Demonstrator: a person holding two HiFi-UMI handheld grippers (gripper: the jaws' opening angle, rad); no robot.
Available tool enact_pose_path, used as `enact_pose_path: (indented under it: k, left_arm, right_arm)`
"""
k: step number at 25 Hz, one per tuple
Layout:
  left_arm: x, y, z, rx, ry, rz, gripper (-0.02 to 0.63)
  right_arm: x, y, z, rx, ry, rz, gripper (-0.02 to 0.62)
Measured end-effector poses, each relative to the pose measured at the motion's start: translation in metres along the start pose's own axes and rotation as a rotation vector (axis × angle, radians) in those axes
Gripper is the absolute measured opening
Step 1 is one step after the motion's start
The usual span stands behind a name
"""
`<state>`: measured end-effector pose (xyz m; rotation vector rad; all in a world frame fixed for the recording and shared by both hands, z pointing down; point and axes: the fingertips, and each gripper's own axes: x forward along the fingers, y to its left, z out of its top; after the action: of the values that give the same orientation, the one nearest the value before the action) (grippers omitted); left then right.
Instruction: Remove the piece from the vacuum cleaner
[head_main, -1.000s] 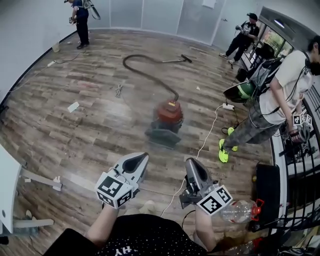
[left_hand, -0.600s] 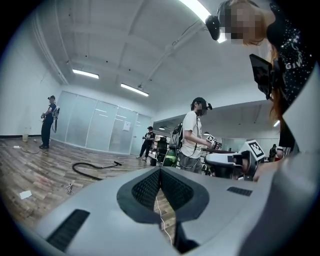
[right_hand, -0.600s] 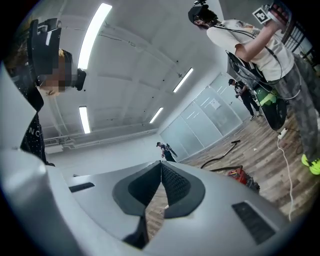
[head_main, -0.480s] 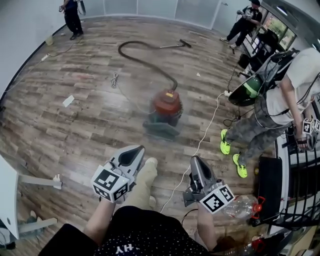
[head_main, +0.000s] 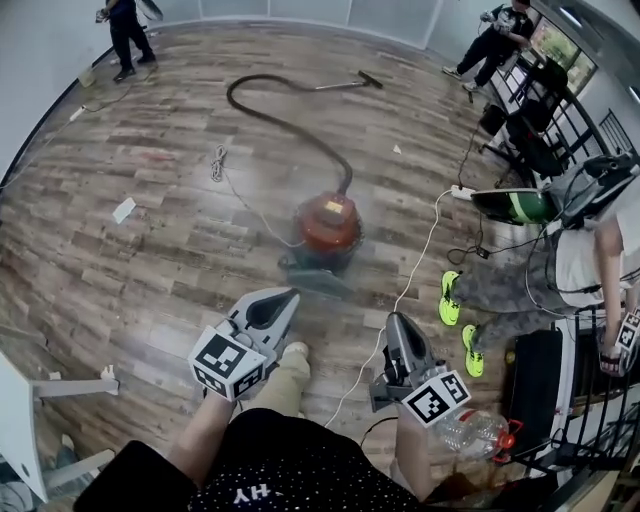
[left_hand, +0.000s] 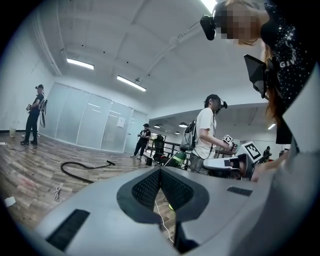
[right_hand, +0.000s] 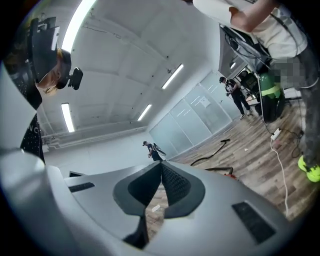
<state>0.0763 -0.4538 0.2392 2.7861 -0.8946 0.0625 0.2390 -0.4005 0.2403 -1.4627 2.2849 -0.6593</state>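
Observation:
A red canister vacuum cleaner (head_main: 328, 224) stands on the wooden floor ahead of me, on a dark base. Its black hose (head_main: 275, 112) curves away to a wand and floor nozzle (head_main: 368, 80) at the back. My left gripper (head_main: 283, 299) is shut and empty, held in the air short of the vacuum. My right gripper (head_main: 397, 325) is also shut with nothing in it, to the right and a little nearer me. In the left gripper view the pads (left_hand: 160, 187) meet and the hose (left_hand: 80, 167) lies far off. The right gripper view shows closed pads (right_hand: 161, 182).
A white power cable (head_main: 412, 270) runs from a socket strip (head_main: 460, 193) across the floor toward me. A person in bright green shoes (head_main: 458, 310) stands at the right beside black railings (head_main: 590, 400). Two other people stand at the far wall. A plastic bottle (head_main: 468, 432) lies near my right.
I have stepped closer: the vacuum sits lower and nearer in the head view. Both grippers stay shut at about the same height. The person at the right has shifted further right.

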Motion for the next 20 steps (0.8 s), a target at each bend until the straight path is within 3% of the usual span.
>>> enact_pose_path:
  k: [3,7,10,15,20]
  left_arm:
    - [0.032,0.039,0.007,-0.001,-0.002,-0.002,0.009]
    - [0.068,0.085,0.02,0.015,-0.011,-0.016,0.009]
    - [0.09,0.101,0.022,0.011,-0.018,-0.046,0.009]
    - [0.115,0.11,-0.01,0.009,0.008,-0.062,0.009]
    - [0.142,0.119,-0.058,0.032,0.032,-0.067,0.009]
  right_arm:
    - [0.038,-0.03,0.013,-0.02,0.033,-0.025,0.013]
    - [0.083,-0.042,0.042,0.064,-0.035,0.05,0.012]
    - [0.101,-0.055,0.05,0.057,-0.044,0.052,0.012]
    - [0.116,-0.098,0.033,-0.003,0.003,-0.003,0.013]
    - [0.137,-0.135,-0.003,-0.01,0.022,0.021,0.013]
